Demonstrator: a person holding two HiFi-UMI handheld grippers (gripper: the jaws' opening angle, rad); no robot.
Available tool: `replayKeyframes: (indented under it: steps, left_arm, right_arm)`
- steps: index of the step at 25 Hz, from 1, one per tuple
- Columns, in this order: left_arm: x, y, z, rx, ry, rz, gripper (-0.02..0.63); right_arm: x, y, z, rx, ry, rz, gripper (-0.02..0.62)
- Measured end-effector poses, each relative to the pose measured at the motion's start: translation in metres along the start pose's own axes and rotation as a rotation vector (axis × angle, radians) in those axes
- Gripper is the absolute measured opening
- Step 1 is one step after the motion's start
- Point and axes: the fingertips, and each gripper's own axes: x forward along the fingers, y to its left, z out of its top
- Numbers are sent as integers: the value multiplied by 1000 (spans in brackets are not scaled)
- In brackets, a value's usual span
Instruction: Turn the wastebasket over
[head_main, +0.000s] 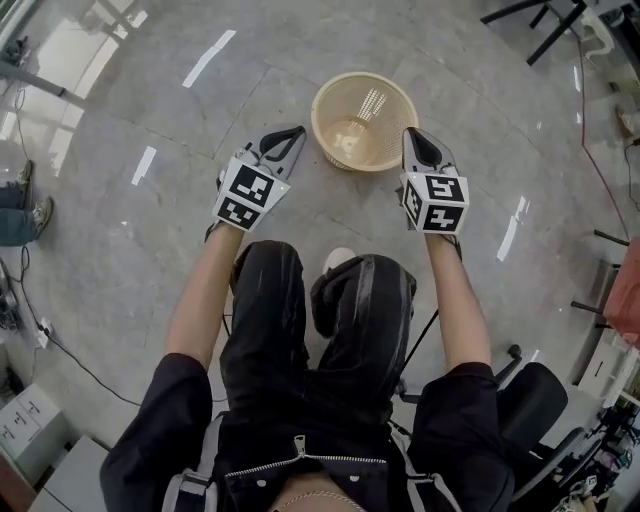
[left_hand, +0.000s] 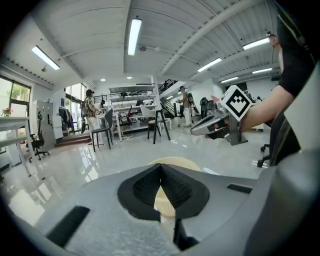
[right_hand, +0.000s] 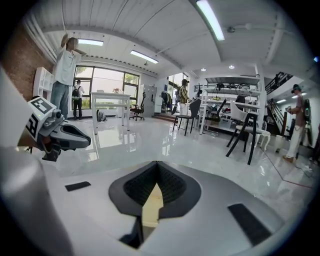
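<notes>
A cream plastic mesh wastebasket (head_main: 364, 120) stands on the grey floor with its open mouth up. My left gripper (head_main: 290, 135) is held off its left side, jaws shut and empty. My right gripper (head_main: 418, 138) is held by the basket's right rim, also shut with nothing in it. In the left gripper view the basket (left_hand: 186, 163) shows low behind the closed left gripper (left_hand: 161, 167), and the right gripper (left_hand: 198, 130) hangs at the right. In the right gripper view only a sliver of basket (right_hand: 151, 207) shows below the right gripper (right_hand: 157, 165); the left gripper (right_hand: 82, 140) is at the left.
The person sits with knees (head_main: 330, 290) just behind the basket, an office chair (head_main: 530, 400) at the lower right. A cable (head_main: 60, 350) runs over the floor at the left. Tables, chairs (left_hand: 157, 122) and several standing people are far across the room.
</notes>
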Motion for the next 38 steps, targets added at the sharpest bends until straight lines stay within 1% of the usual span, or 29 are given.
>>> replayKeyframes:
  steps: [4, 5, 7, 9, 15, 18, 20, 22, 24, 26, 28, 30, 34, 38]
  left_arm:
    - [-25, -9, 68, -43, 23, -11, 5]
    - [-34, -11, 88, -46, 38, -1, 5]
    - [-57, -7, 131, -50, 69, 51, 5]
    - [-86, -5, 183, -57, 63, 80, 5]
    - [-192, -25, 341, -94, 37, 64, 5]
    - [-249, -25, 410, -112, 24, 116, 5]
    - [-288, -26, 443, -160, 8, 135, 5]
    - [-325, -35, 466, -200, -7, 132, 5]
    - [-357, -50, 484, -209, -24, 119, 5]
    - [-379, -62, 503, -179, -64, 113, 5]
    - [-393, -73, 519, -144, -109, 108, 5]
    - [-409, -86, 522, -160, -131, 96, 5]
    - [-420, -96, 516, -221, -153, 96, 5]
    - [-417, -116, 508, -213, -141, 37, 5]
  right_arm:
    - [-49, -7, 62, 8, 30, 9, 11]
    - [-65, -7, 80, 6, 40, 9, 11]
    - [-99, -6, 121, -6, 56, 8, 11]
    - [-135, -4, 167, 3, 67, 5, 11]
    - [-266, 15, 293, 147, 79, -29, 11]
    - [-331, 21, 348, 215, 71, -75, 12]
    - [-371, 27, 374, 290, 63, -106, 12]
    - [-408, 42, 390, 329, 61, -123, 12]
    - [-440, 62, 399, 330, 60, -139, 12]
    - [-461, 77, 409, 343, 41, -140, 12]
    - [-474, 92, 419, 370, 17, -122, 12]
    - [-489, 114, 421, 376, 5, -98, 11]
    - [-501, 143, 428, 314, -8, -86, 11]
    - [-504, 154, 424, 294, 3, -74, 11]
